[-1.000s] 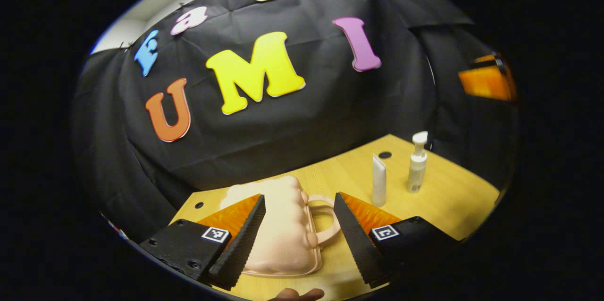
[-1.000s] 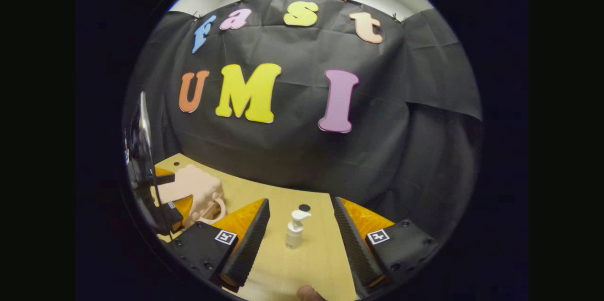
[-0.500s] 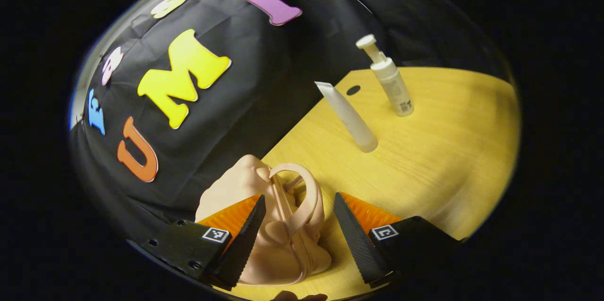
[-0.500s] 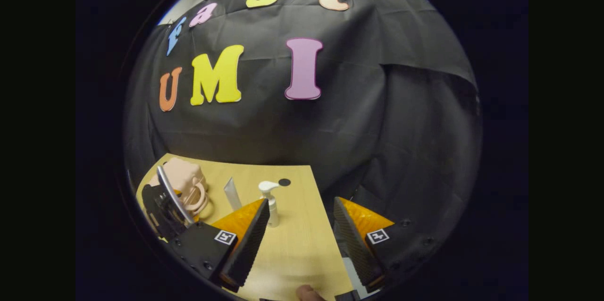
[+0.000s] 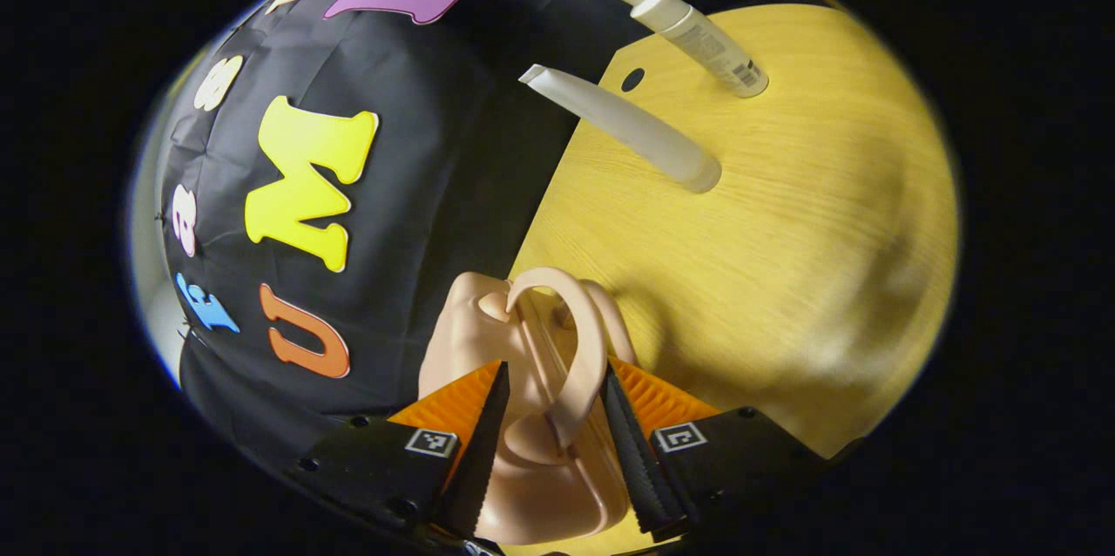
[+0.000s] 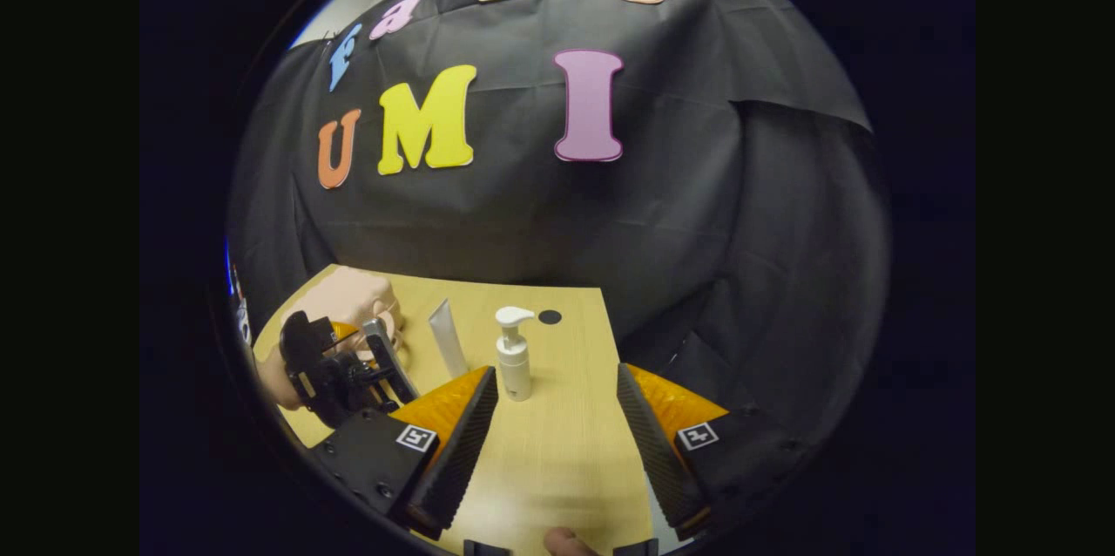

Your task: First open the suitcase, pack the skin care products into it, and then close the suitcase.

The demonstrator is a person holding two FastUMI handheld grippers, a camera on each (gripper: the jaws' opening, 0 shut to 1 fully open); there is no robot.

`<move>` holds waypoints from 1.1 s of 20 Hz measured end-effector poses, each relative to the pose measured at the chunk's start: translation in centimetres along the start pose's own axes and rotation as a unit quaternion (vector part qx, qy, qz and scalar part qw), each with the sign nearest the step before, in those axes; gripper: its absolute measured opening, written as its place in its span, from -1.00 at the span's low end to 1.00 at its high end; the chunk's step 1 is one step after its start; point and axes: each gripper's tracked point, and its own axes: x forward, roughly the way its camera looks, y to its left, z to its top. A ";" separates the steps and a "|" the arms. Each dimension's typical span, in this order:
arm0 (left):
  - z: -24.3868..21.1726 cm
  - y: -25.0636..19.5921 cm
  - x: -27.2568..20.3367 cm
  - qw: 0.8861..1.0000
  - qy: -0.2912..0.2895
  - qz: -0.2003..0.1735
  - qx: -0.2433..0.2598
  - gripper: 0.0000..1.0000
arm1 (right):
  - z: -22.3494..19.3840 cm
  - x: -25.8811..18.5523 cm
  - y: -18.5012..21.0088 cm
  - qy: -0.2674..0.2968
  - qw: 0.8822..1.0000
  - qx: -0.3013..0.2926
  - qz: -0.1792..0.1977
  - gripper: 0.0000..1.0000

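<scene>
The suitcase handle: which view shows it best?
The left gripper view: the suitcase handle loops up close between the left gripper fingers. In the right gripper view the suitcase sits far off, its handle too small to tell.

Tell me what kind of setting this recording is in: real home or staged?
Staged, most likely: a recording booth, not a home. A black cloth wall hangs behind a bare wooden table, which carries just the task props: a small pink suitcase, a white tube and a pump bottle.
</scene>
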 end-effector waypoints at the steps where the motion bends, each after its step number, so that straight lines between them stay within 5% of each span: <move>1: -0.1 0.1 0.1 1.000 0.005 0.001 0.007 0.27 | 0.0 0.0 0.0 0.000 1.000 -0.004 0.001 0.63; 3: 0.1 -0.3 0.2 1.000 0.000 -0.008 0.011 0.17 | -0.1 -0.1 0.1 0.003 1.000 -0.006 -0.001 0.63; 8: 0.8 -1.2 0.3 0.999 -0.010 -0.027 0.038 -0.58 | -1.8 0.1 1.5 0.025 1.000 -0.006 -0.015 0.65; 17: 1.8 0.4 -0.5 0.998 -0.042 -0.044 -0.006 -0.89 | 0.5 -0.3 3.7 0.006 0.998 0.009 -0.063 0.63; 22: 1.9 6.0 -0.9 0.994 -0.067 -0.055 -0.068 -0.94 | 3.0 -0.4 4.8 -0.010 0.995 0.021 -0.097 0.63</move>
